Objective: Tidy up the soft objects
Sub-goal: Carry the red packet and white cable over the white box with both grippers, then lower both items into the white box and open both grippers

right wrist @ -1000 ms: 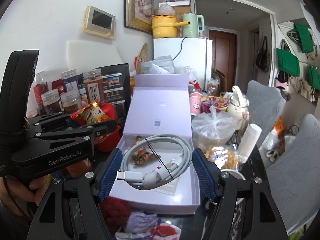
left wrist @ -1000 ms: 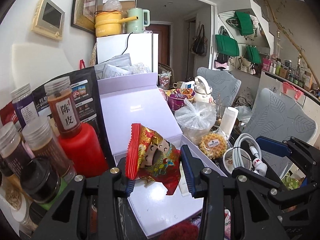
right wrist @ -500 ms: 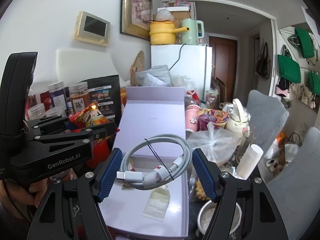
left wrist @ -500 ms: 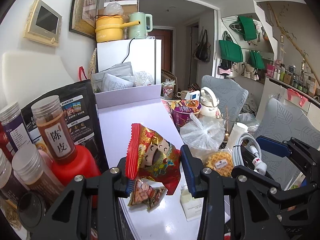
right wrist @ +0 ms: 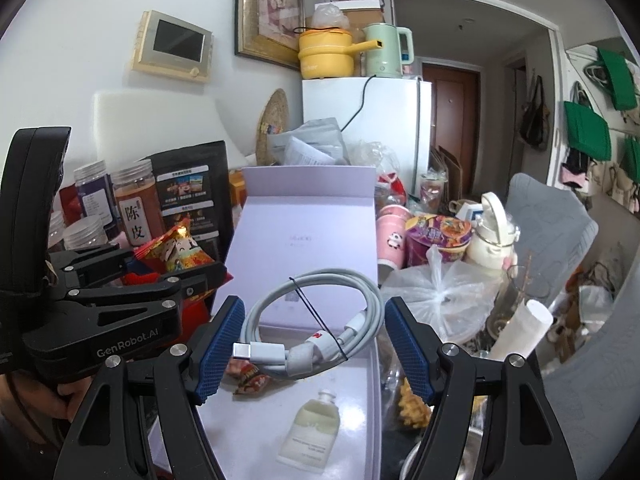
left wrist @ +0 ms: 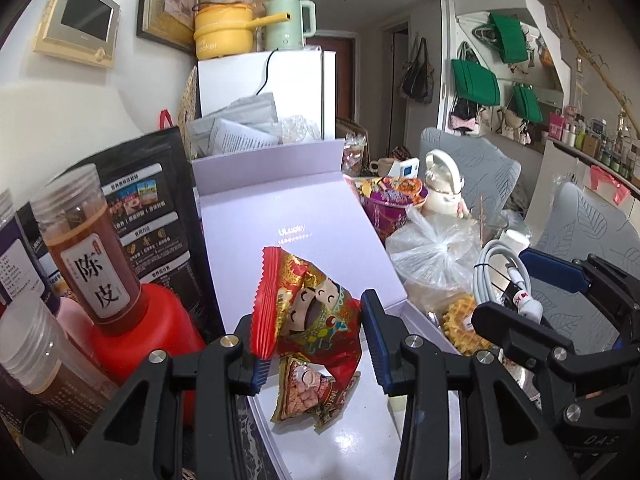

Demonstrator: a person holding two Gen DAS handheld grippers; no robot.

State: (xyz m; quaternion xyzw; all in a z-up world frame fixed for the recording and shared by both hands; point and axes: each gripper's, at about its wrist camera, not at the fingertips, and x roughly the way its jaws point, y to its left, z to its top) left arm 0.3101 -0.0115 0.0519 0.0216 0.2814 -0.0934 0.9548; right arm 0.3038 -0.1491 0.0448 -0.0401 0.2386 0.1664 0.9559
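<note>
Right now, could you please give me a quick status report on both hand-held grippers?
Left hand-held gripper shut on red foil snack packet. Right hand-held gripper holds coiled white cable. Both over open lilac box; nothing blocking.

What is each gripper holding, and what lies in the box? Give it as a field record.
left gripper: shut on red snack bag
right gripper: shut on coiled white cable
box: lilac, lid open and upright
in box: small snack packet, pale sachet
beside box: tied plastic bag, jars
</note>
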